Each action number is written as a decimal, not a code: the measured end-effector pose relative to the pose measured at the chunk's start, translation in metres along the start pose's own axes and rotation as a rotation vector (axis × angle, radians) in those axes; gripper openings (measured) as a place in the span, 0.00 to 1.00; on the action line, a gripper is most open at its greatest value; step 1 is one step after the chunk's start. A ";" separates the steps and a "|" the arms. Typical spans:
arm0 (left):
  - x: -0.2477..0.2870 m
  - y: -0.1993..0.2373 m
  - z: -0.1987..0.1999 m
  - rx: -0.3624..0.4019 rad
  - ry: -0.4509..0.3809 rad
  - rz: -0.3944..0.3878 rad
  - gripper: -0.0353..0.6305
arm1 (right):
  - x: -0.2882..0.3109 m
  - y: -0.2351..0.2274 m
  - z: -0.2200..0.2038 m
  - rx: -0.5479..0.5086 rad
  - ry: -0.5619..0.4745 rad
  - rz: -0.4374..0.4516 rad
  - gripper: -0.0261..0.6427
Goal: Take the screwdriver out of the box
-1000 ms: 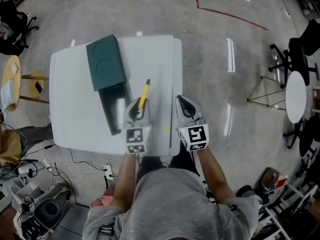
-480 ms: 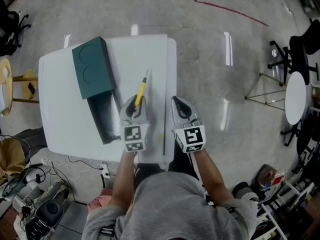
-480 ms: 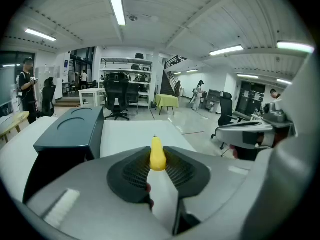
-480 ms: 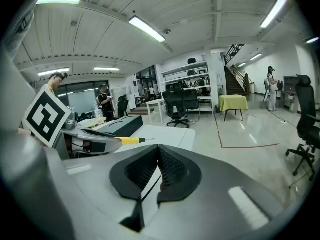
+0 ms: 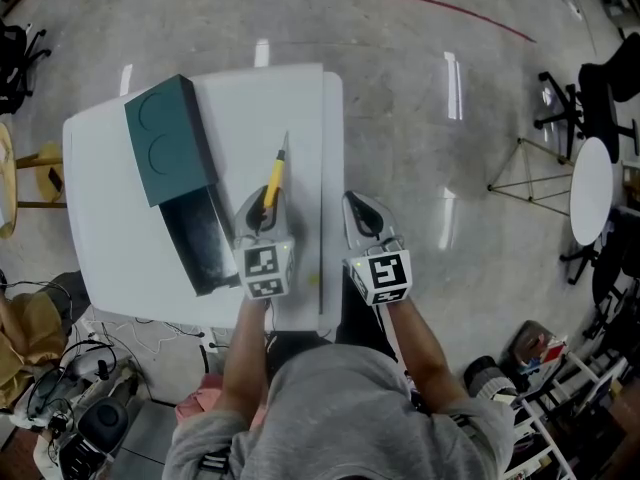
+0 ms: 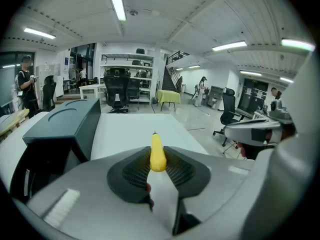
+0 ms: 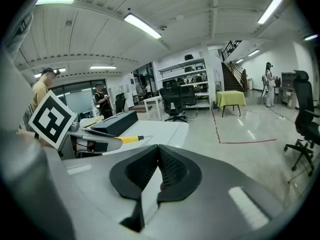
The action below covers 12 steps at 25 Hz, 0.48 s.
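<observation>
My left gripper (image 5: 262,208) pinches the yellow handle of the screwdriver (image 5: 273,180) between its jaws, and the metal tip points away from me. The screwdriver is outside the dark green box (image 5: 165,138), near the right of its open end, over the white table (image 5: 260,98). My right gripper (image 5: 366,213) is further right of the box, beyond the table edge, with its jaws pressed together on nothing.
</observation>
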State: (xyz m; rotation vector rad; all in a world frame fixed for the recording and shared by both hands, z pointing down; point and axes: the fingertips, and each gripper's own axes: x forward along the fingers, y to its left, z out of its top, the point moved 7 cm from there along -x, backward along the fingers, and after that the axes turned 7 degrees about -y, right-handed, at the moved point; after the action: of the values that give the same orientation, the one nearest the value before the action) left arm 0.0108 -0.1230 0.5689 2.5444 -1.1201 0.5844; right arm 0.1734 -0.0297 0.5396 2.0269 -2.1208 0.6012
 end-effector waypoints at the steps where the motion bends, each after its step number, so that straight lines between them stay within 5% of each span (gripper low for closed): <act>1: 0.002 -0.001 0.001 0.004 0.008 0.000 0.18 | 0.000 -0.001 -0.001 0.001 0.002 0.000 0.04; 12: 0.019 -0.003 -0.011 0.047 0.100 0.033 0.19 | 0.004 -0.011 -0.014 0.030 0.026 0.000 0.04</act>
State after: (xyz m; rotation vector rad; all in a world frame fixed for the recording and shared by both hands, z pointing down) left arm 0.0223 -0.1286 0.5875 2.5097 -1.1288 0.7459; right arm 0.1818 -0.0284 0.5556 2.0229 -2.1091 0.6596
